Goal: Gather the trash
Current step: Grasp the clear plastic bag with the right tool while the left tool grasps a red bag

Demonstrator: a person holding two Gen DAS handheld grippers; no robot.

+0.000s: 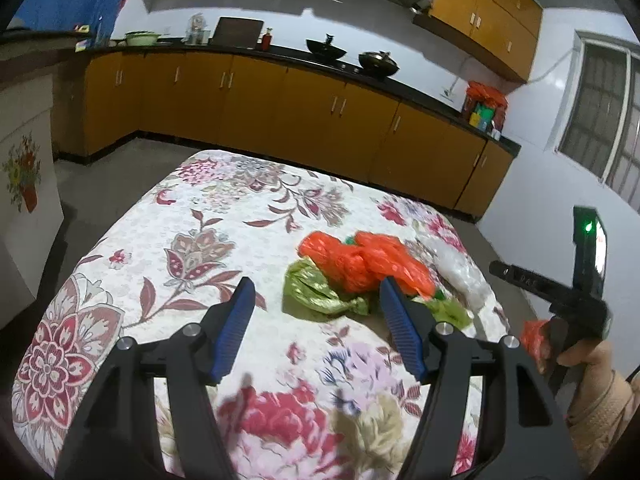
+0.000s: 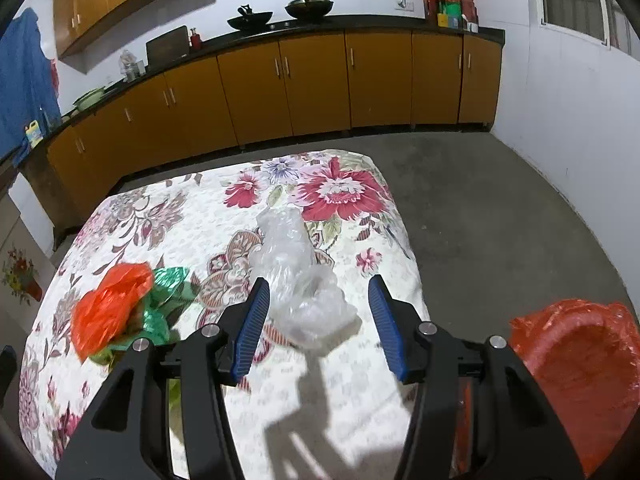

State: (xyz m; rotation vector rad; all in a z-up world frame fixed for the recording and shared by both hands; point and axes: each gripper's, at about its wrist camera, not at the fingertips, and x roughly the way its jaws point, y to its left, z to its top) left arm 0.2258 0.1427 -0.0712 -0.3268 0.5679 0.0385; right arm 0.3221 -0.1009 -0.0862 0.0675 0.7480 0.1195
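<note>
The right tool (image 2: 316, 316), jaws released, is hovering over the clear bag (image 2: 298, 276) at the tabletop's (image 2: 360, 400) 1 o'clock; the left tool (image 1: 316, 324) is gaping too. Straddling the bag's bulk before clenching is looking wisest.

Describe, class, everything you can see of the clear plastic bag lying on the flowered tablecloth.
The clear plastic bag is a crumpled, see-through film, whitish where it bunches and glossy in the light. It lies loose in a long heap on the flowered tablecloth, near the table's right edge, apart from the orange bag and green bag to its left. It looks empty and unknotted, though that is hard to tell. The right gripper hangs open with the bag's near end showing between its blue fingers; nothing grips it.
</note>
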